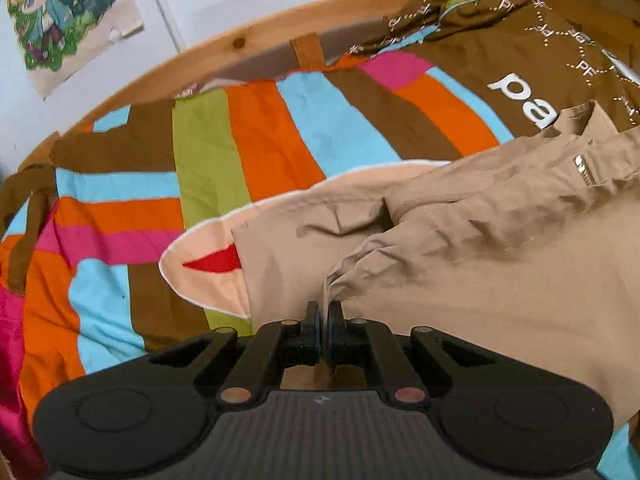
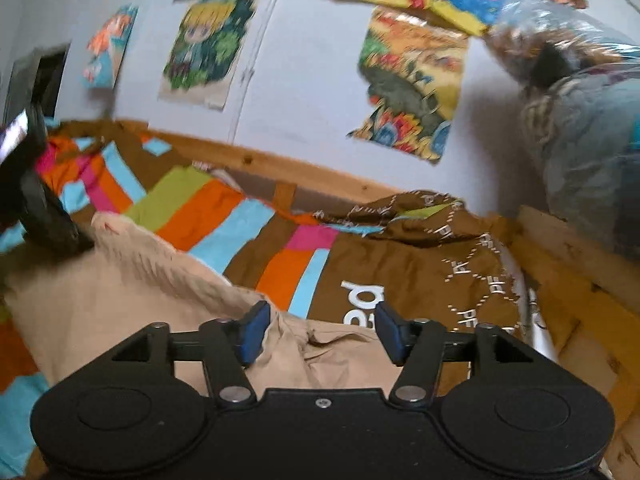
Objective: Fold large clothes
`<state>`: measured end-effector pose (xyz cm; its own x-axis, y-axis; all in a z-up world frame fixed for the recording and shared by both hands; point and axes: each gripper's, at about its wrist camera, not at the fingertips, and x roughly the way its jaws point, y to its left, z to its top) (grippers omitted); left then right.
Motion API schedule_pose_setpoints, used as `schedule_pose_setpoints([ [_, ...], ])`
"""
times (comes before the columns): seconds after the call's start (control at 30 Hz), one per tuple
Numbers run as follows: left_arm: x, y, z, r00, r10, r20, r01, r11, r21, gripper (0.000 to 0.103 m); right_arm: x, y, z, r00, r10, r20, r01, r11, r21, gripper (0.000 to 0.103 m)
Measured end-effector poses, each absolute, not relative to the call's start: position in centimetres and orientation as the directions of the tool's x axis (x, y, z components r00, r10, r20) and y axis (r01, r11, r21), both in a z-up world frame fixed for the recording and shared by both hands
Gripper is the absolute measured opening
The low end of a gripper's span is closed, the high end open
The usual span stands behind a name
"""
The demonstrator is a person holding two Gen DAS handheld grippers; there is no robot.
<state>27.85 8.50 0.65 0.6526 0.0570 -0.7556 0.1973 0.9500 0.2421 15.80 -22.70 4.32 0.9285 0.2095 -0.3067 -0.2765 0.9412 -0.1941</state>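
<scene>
Tan trousers [image 1: 460, 248] lie across a striped, many-coloured bedspread [image 1: 256, 140]. My left gripper [image 1: 324, 312] is shut on a pinched fold of the tan cloth near its left edge. In the right wrist view the same trousers [image 2: 120, 300] spread from the left to under my right gripper [image 2: 320, 332]. It is open, its blue pads [image 2: 254, 334] either side of the crumpled tan cloth, holding nothing. The left gripper [image 2: 44, 216] shows dark at the far left on the cloth's edge.
A brown pillow with white letters [image 1: 520, 68] lies at the bed's head, also in the right wrist view [image 2: 420, 276]. A wooden bed frame [image 1: 224, 48] runs along the wall. Posters [image 2: 408, 80] hang on the wall. A plastic-wrapped bundle [image 2: 580, 120] sits at the right.
</scene>
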Motion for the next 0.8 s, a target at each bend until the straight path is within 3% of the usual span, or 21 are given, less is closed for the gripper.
schedule_pose_setpoints([
  [0.2,28.0,9.1,0.7,0.646,0.055,-0.762,0.174,0.960,0.217,0.003,9.7,-24.9,4.7,0.925,0.213,-0.313,-0.278,0.944,-0.180,0.066],
  [0.33,27.7,9.1,0.8,0.652,0.059,-0.756,0.166,0.962,0.218,0.003,5.7,-25.9,4.5,0.897,0.231,-0.377,-0.320,0.928,-0.191,0.071],
  [0.5,27.4,9.2,1.2,0.656,0.062,-0.752,0.163,0.961,0.221,0.003,4.6,-24.5,1.7,0.860,0.189,-0.473,-0.339,0.905,-0.256,0.069],
  [0.53,27.4,9.2,1.4,0.659,0.060,-0.750,0.165,0.961,0.222,0.003,4.8,-24.0,1.1,0.856,0.190,-0.480,-0.343,0.905,-0.254,0.064],
  [0.6,27.2,9.4,1.8,0.672,0.059,-0.738,0.163,0.961,0.225,0.003,5.6,-23.1,0.2,0.848,0.190,-0.494,-0.347,0.905,-0.248,0.031],
  [0.63,27.2,9.5,2.1,0.681,0.060,-0.730,0.162,0.960,0.229,0.003,6.2,-22.7,-0.1,0.844,0.189,-0.501,-0.347,0.906,-0.241,0.009],
  [0.8,28.0,9.9,2.1,0.676,0.070,-0.733,0.160,0.958,0.239,0.003,8.9,-24.6,1.5,0.914,0.087,-0.397,-0.171,0.968,-0.181,0.005],
])
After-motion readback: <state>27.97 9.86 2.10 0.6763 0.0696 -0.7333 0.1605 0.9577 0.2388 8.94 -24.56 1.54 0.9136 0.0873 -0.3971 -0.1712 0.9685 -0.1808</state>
